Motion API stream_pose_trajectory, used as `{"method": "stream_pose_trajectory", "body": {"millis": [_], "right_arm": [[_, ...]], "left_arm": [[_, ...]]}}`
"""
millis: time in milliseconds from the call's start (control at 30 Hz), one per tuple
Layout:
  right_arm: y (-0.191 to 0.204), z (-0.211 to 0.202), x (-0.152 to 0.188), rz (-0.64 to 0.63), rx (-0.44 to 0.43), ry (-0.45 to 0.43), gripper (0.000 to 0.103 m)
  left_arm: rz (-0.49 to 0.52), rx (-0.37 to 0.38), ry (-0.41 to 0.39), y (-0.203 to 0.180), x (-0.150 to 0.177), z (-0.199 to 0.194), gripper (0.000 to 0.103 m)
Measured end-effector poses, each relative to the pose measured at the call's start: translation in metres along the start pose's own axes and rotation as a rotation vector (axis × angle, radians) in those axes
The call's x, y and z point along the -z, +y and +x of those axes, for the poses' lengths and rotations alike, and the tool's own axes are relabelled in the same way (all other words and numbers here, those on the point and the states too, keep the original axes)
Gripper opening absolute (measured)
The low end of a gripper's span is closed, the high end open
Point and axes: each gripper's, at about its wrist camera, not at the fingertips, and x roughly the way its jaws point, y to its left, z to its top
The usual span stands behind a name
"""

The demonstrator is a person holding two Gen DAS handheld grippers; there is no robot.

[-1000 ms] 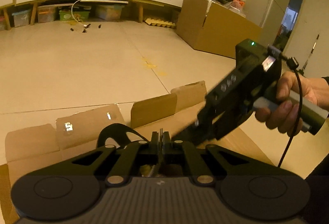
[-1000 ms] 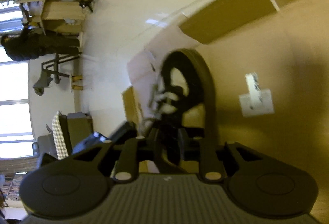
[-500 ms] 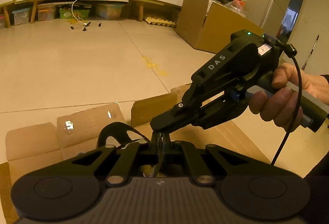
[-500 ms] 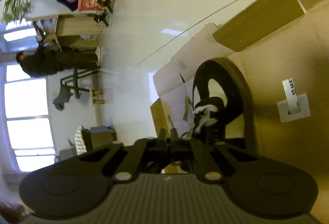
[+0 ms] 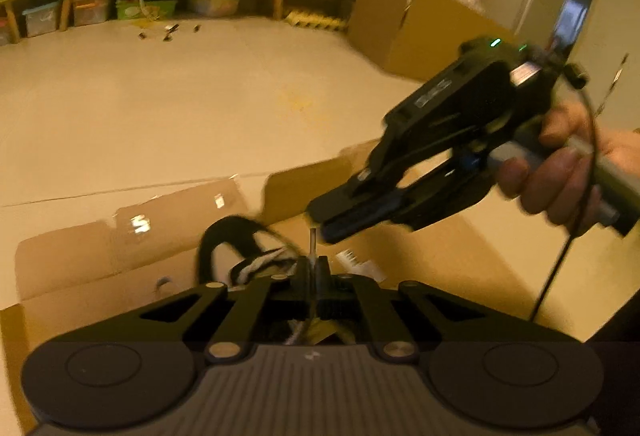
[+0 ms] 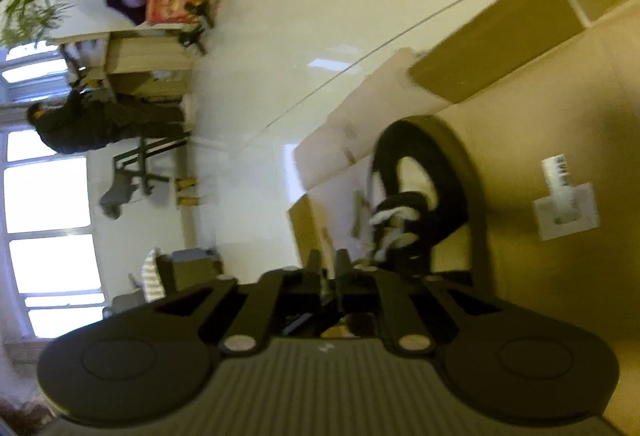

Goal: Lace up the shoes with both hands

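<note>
— Left wrist view first: how many tools do you count, and how do they stand?

— Two. Your left tool sits low at the frame's centre, its jaws pressed together on one lace end that sticks up between them. Your right tool reaches in from the right of the frame, carried by your hand, its tips just above that lace end. Its jaws are opening; whether the pads touch the lace I cannot tell through the blur.

— And the shoe?

— One shoe, black with white lacing, lies on flattened cardboard on the floor, just beyond your left tool. In the right wrist view the same shoe sits right of centre, past your right tool.

— Anything else to count?

— One white label on the cardboard at the right edge of that view, and one person in dark clothes at far left.
</note>
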Motion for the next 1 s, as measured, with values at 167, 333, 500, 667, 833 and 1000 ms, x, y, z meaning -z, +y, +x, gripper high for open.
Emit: {"method": "stream_pose_trajectory", "body": {"millis": [167, 333, 500, 667, 833, 1000], "right_arm": [[0.036, 0.008, 0.021, -0.393, 0.265, 0.006, 0.036], [0.068, 0.031, 0.056, -0.761, 0.433, 0.050, 0.037], [0.070, 0.048, 0.074, -0.920, 0.505, 0.090, 0.027], [0.036, 0.023, 0.038, -0.579, 0.366, 0.066, 0.009], [-0.027, 0.007, 0.010, -0.088, 0.150, 0.076, 0.009], [-0.035, 0.004, 0.011, -0.043, 0.113, 0.075, 0.009]], "left_arm": [[-0.025, -0.042, 0.052, 0.008, 0.001, 0.008, 0.002], [0.002, -0.025, 0.049, 0.004, -0.003, 0.009, 0.002], [0.053, 0.001, 0.074, -0.005, -0.001, 0.015, 0.002], [0.103, 0.011, 0.106, -0.012, 0.001, 0.024, 0.002], [0.145, 0.022, 0.156, -0.018, -0.002, 0.038, 0.002], [0.178, 0.021, 0.219, -0.021, -0.004, 0.050, 0.002]]}}
